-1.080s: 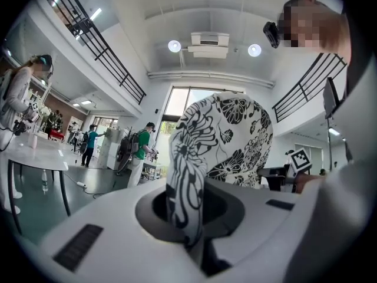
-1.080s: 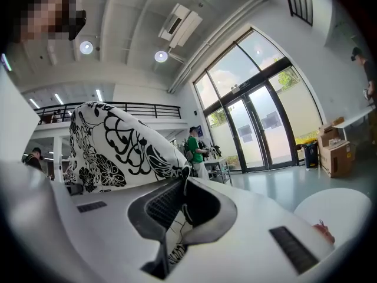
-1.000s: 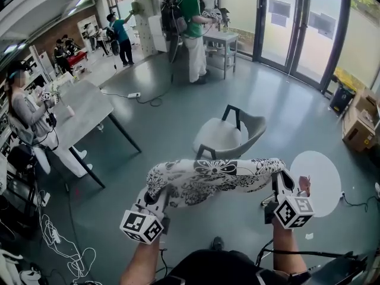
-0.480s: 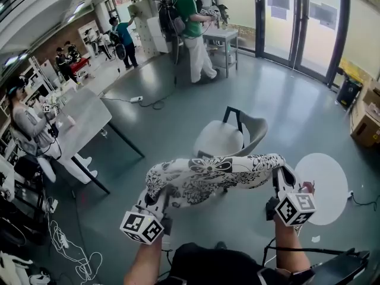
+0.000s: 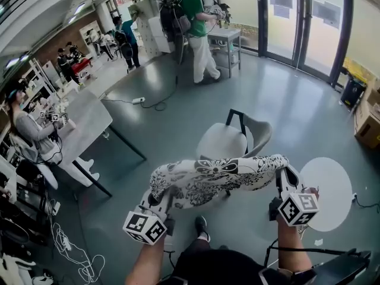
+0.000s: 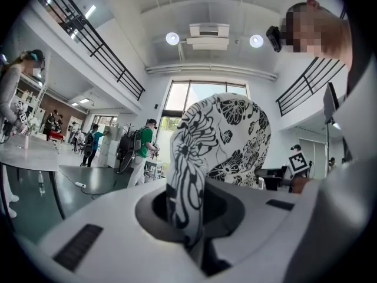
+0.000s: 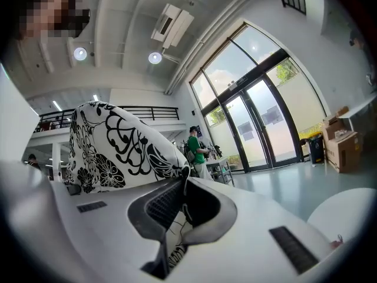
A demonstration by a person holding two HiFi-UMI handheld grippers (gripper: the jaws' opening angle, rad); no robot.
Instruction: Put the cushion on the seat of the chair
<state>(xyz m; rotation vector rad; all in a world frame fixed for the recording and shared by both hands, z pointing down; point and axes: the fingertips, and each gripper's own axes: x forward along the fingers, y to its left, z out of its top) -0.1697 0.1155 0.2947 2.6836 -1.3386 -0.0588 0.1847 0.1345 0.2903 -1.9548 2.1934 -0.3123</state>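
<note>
Grey floor ran to glass doors at the far right. Near the person, the floral cushion hung in the air, its ends clamped tight by the left gripper and the right gripper, with the white chair just beyond. A cardboard box stood far right, contents unseen.

I see my left gripper with its jaws clamped on a fold of the black-and-white floral cushion, which rises upright just ahead of them. Past it on the left, a person in a green shirt stands before tall windows. A table sits nearer, at the far left.
</note>
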